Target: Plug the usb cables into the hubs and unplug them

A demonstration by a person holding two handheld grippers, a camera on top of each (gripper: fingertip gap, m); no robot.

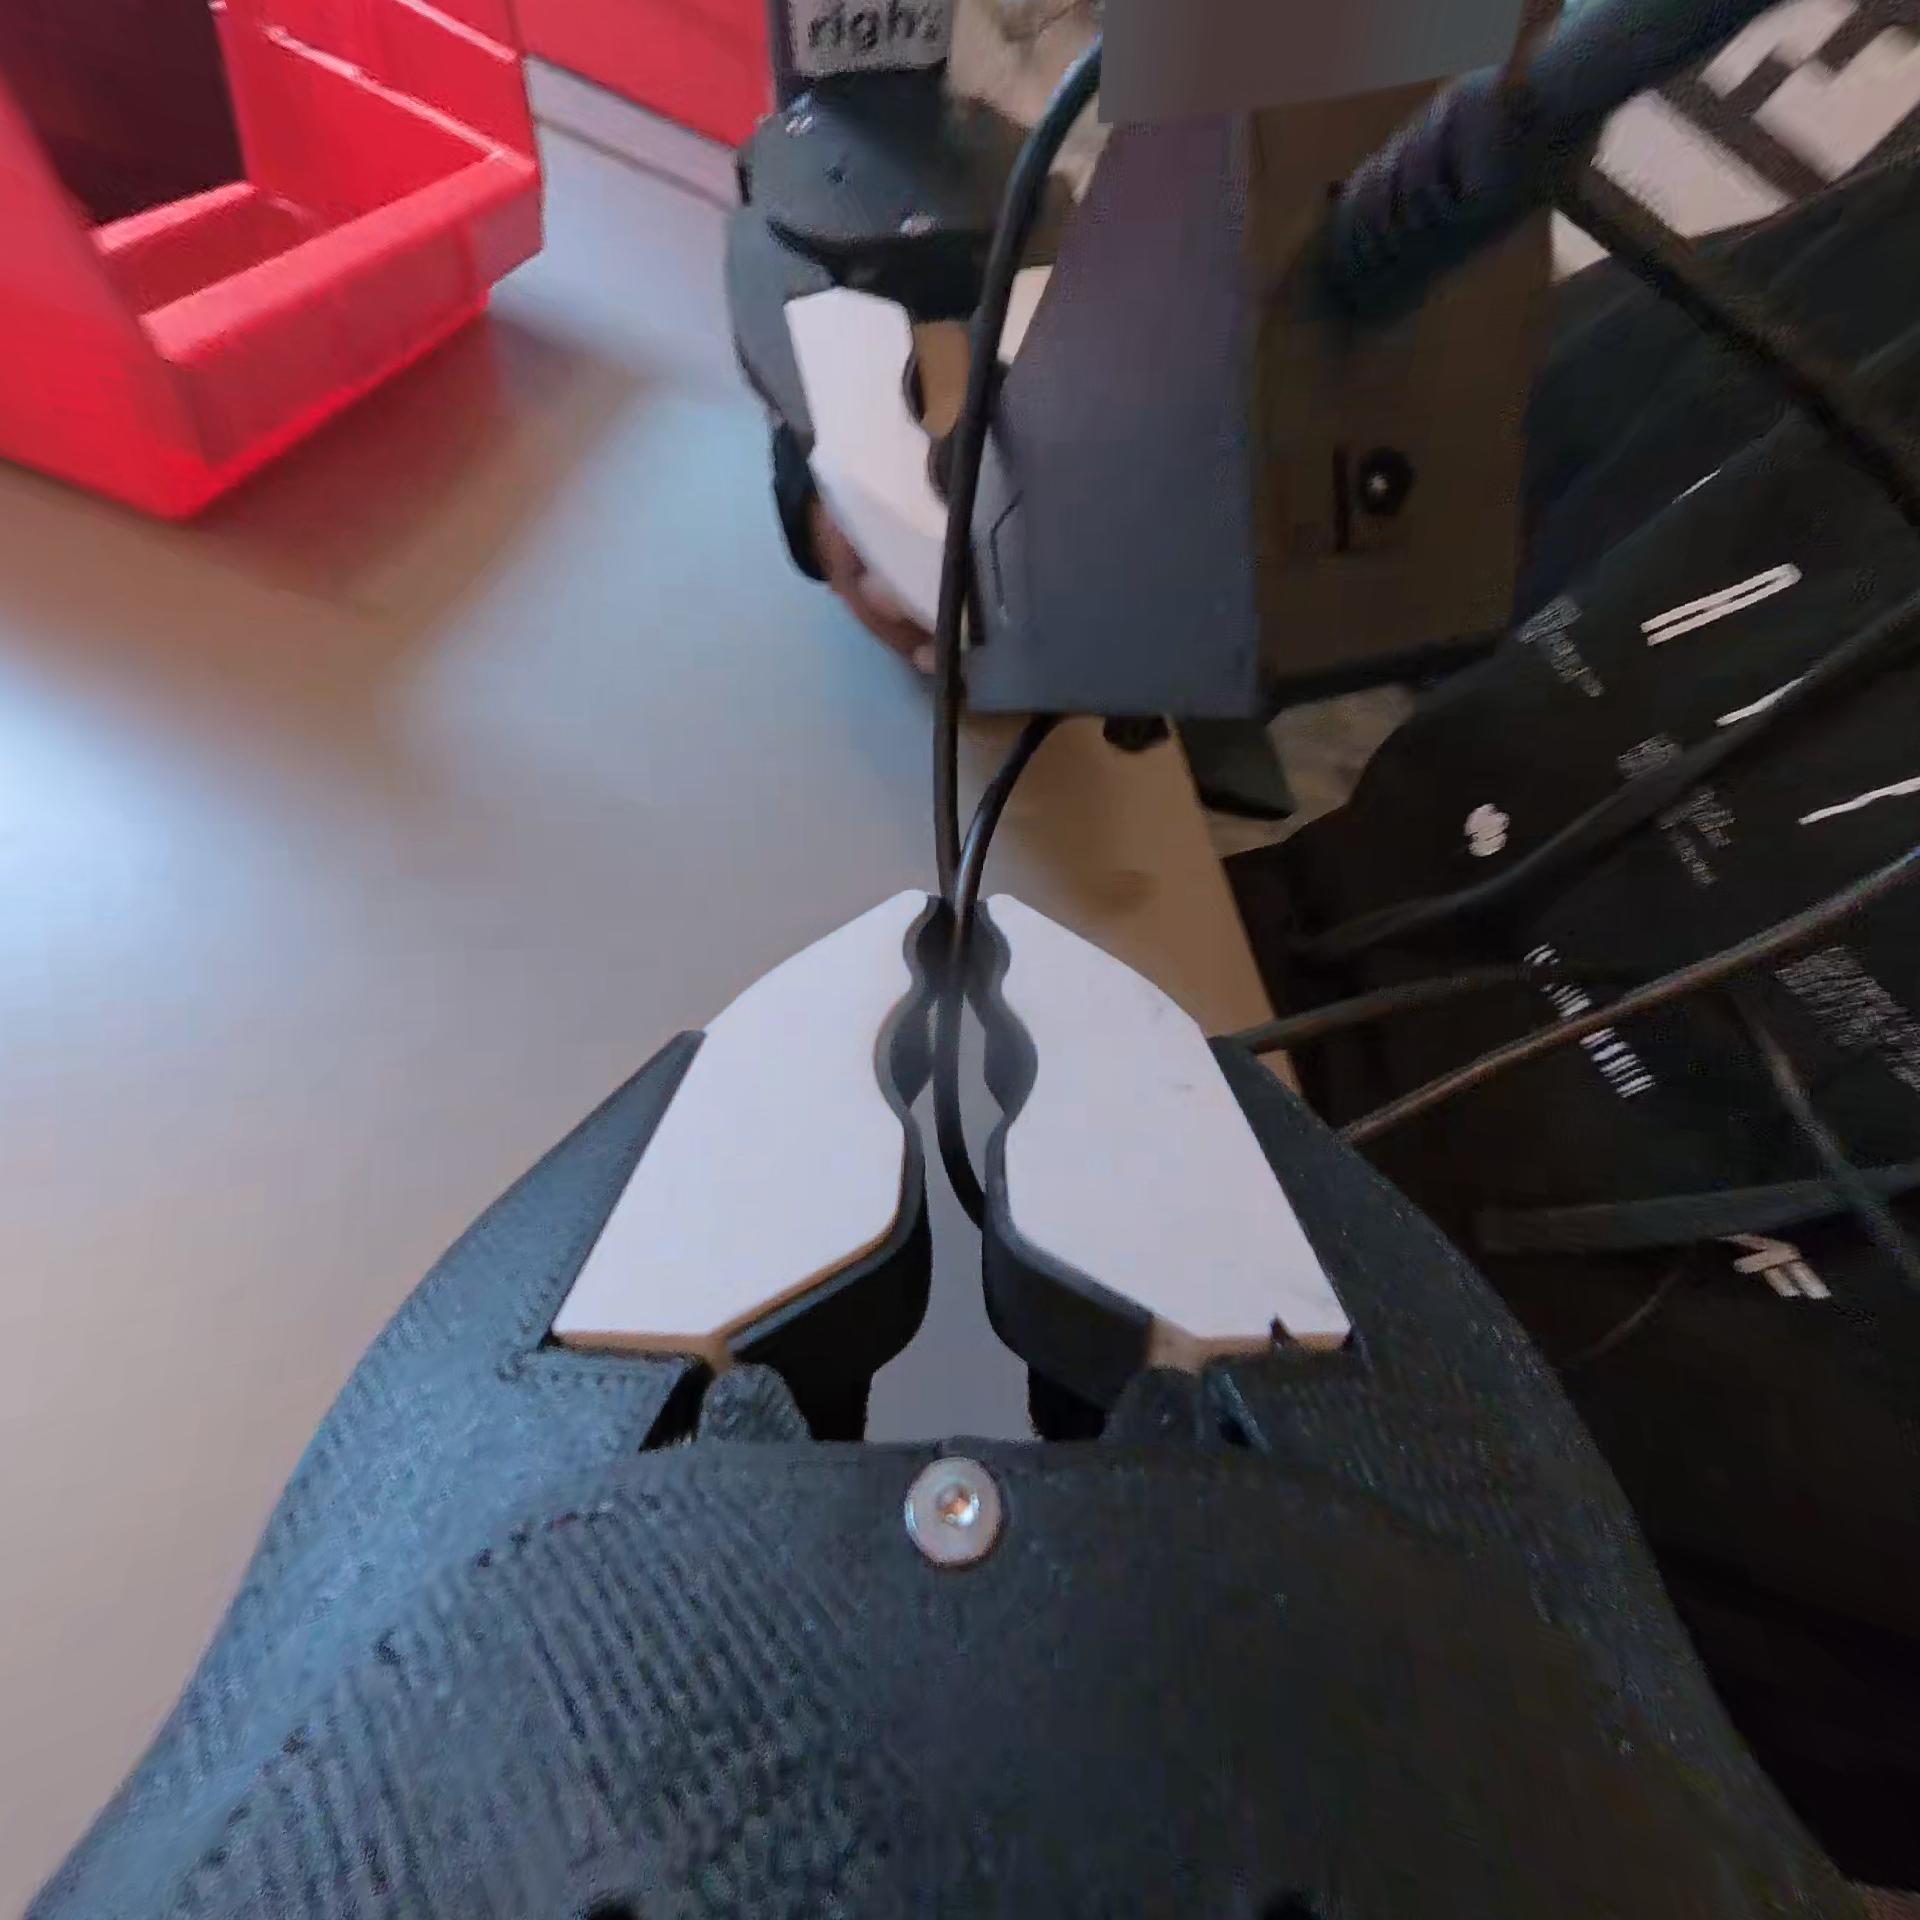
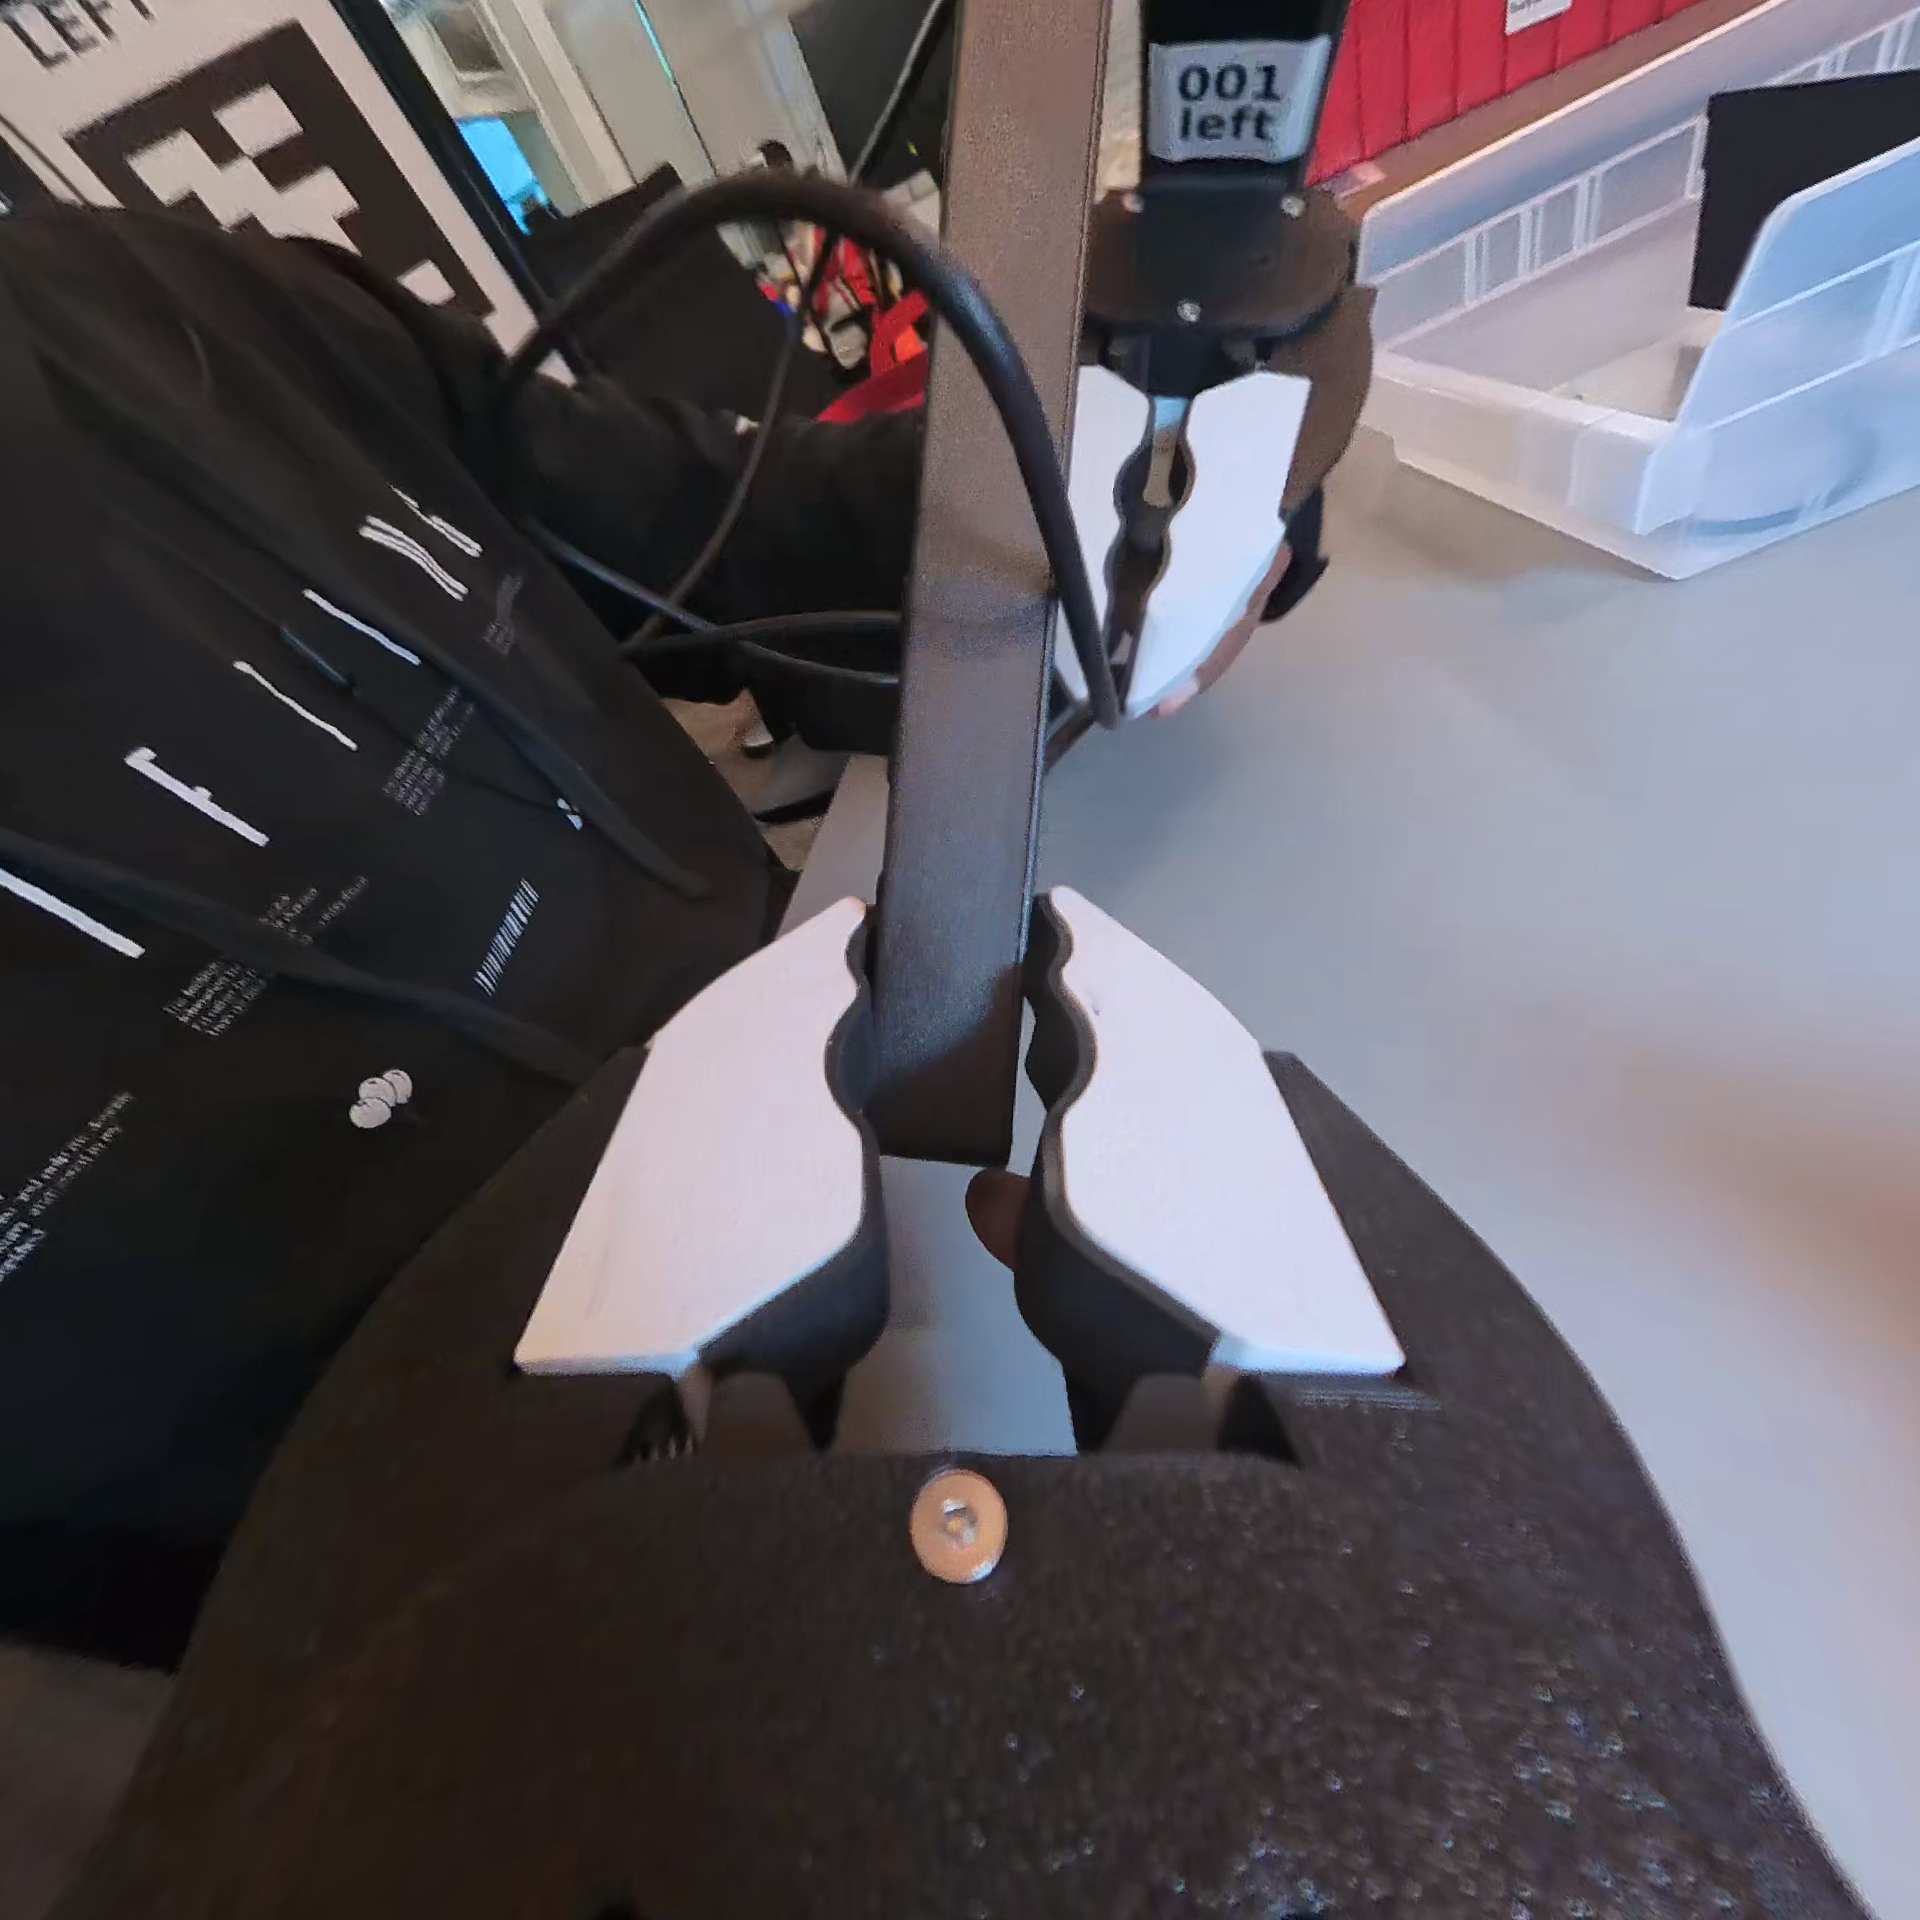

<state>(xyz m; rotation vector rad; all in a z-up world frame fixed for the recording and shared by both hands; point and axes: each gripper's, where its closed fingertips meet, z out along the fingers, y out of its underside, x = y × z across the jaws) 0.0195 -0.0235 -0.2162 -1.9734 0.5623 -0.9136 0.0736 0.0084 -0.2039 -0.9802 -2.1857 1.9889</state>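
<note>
Right wrist view: right claw (image 2: 951, 1023) clamps the grey hub (image 2: 977, 727), long axis running away; left claw (image 1: 956, 935) pinches the black cable (image 1: 961, 582) beside red bins (image 1: 260, 260).

Rough, matt black printed plastic on the left gripper (image 1: 951, 935) body, with smooth white fingers (image 1: 790, 1122) pinching a glossy black rubbery cable (image 1: 961, 520). Dark grey matt-metal hub (image 2: 966, 831) between the right gripper (image 2: 951, 925) fingers; smooth, faintly shiny grey worktop (image 2: 1507, 883) beyond them.

Grey tabletop (image 2: 1455, 935), mostly bare.
Red bins (image 1: 260, 260) on it in left view; translucent white bins (image 2: 1662, 395) in right view.
</note>
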